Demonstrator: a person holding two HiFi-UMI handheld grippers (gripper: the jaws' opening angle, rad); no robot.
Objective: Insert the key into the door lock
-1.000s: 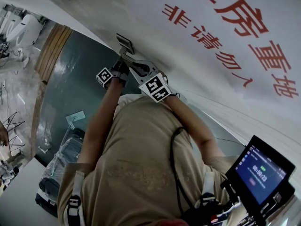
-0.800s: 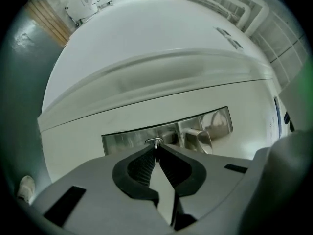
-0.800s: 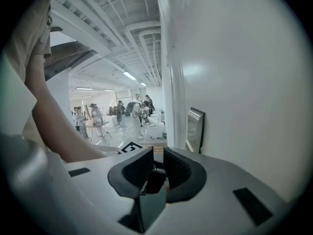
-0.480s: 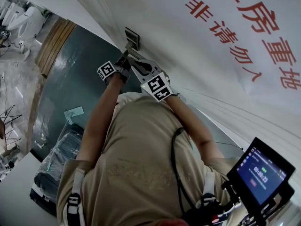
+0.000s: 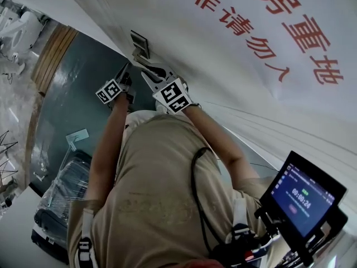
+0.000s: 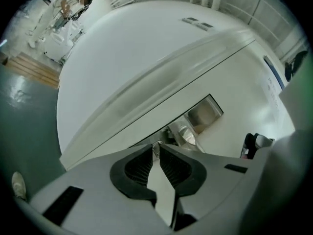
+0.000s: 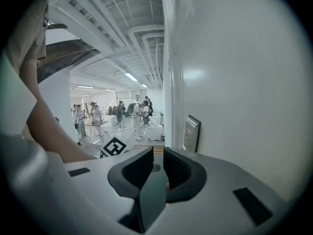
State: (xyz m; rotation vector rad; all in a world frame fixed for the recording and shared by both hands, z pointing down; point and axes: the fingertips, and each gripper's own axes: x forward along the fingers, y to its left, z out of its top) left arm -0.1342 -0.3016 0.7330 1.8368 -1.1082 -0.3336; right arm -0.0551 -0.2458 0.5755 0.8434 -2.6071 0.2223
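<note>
1. While the left gripper (image 6: 157,148) points at the lock plate (image 6: 204,111) right of frame centre, its jaws are pinched together at the tips on a small metal piece, apparently the key (image 6: 156,144).
2. The key sits just below-left of the shiny lock hardware (image 6: 185,132) under the plate; I can't tell whether they touch.
3. Right gripper (image 7: 156,153): jaws a narrow slit apart, nothing clearly between them. It points along the white door (image 7: 244,82), beside the plate.

On my feed the left gripper (image 6: 157,148) sits left of the right gripper (image 7: 156,155), both just before the lock plate (image 5: 139,41) on the door (image 5: 234,82). A thin key (image 6: 157,144) stands between the left jaws, near the lock plate. A screen (image 5: 301,197) is lower right and a suitcase (image 5: 56,211) lower left.
</note>
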